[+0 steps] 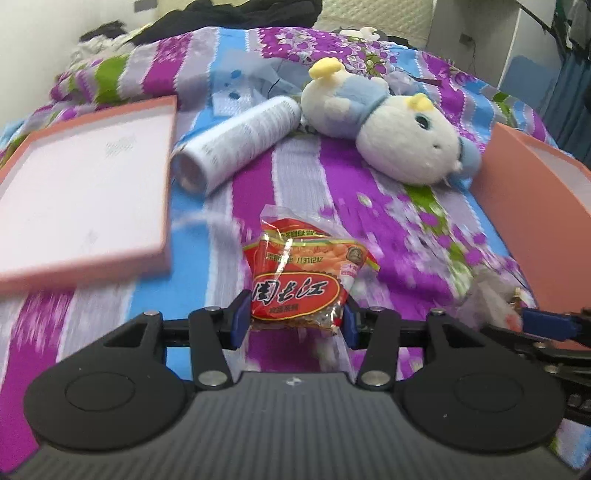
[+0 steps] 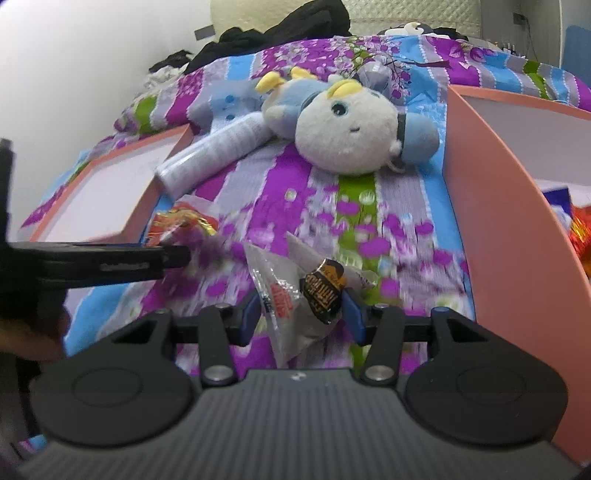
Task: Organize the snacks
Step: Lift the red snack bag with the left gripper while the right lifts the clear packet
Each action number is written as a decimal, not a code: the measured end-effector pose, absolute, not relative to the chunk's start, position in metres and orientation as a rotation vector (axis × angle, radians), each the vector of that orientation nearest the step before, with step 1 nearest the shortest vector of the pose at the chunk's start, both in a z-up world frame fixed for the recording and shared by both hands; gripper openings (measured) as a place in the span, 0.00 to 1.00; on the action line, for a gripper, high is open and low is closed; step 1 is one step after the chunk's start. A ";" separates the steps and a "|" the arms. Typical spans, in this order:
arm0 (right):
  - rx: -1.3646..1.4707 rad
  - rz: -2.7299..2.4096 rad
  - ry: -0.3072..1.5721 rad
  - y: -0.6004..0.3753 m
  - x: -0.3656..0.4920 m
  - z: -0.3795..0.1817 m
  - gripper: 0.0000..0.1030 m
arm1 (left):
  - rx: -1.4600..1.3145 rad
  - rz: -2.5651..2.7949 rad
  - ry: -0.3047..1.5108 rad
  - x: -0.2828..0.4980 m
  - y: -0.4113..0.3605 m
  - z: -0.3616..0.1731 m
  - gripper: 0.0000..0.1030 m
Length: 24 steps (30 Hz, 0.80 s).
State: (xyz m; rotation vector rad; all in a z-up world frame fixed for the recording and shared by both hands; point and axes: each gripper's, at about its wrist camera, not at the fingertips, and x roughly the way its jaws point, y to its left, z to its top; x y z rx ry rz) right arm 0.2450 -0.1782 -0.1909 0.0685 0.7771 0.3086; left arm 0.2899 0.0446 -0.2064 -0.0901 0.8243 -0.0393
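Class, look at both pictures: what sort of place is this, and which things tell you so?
Most likely a bedroom. The work surface is a bed with a flowered striped bedspread, a plush toy lies on it, and dark clothes are heaped by the wall behind.

1. The bedsheet (image 1: 303,177) is loud: purple, sky-blue and grey stripes with green patches and purple flowers all over.
2. Red snack packet (image 1: 295,280): red and orange wrapper, white characters in a red oval, clear plastic edges.
3. The clear snack packet (image 2: 295,295) is see-through with red print, plus a black-and-gold wrapped bit inside.
4. Plush toy (image 1: 399,144): cream-white face, pale blue body, yellow tufts, teal eye.
5. White tube (image 1: 236,144) covered in tiny grey text.
6. Box lid (image 1: 85,184): salmon-pink rim, white inside. The box (image 2: 498,229) has the same pink outside and white inside.
7. Both tools are black with blue pads (image 1: 242,314).
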 end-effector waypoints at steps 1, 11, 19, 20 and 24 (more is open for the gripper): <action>0.066 0.309 0.787 -0.178 0.235 -0.191 0.49 | -0.094 -0.037 0.830 0.278 0.044 -0.205 0.53; -0.003 0.346 0.824 -0.177 0.167 -0.187 0.50 | -0.126 0.009 0.889 0.171 0.037 -0.201 0.55; 0.041 0.338 0.913 -0.183 0.157 -0.202 0.71 | -0.255 -0.035 0.955 0.144 0.045 -0.215 0.84; 0.063 0.327 0.920 -0.185 0.156 -0.202 0.74 | -0.265 -0.044 0.951 0.143 0.047 -0.215 0.84; 0.138 0.306 0.910 -0.192 0.150 -0.200 0.75 | -0.332 -0.088 0.956 0.143 0.063 -0.216 0.85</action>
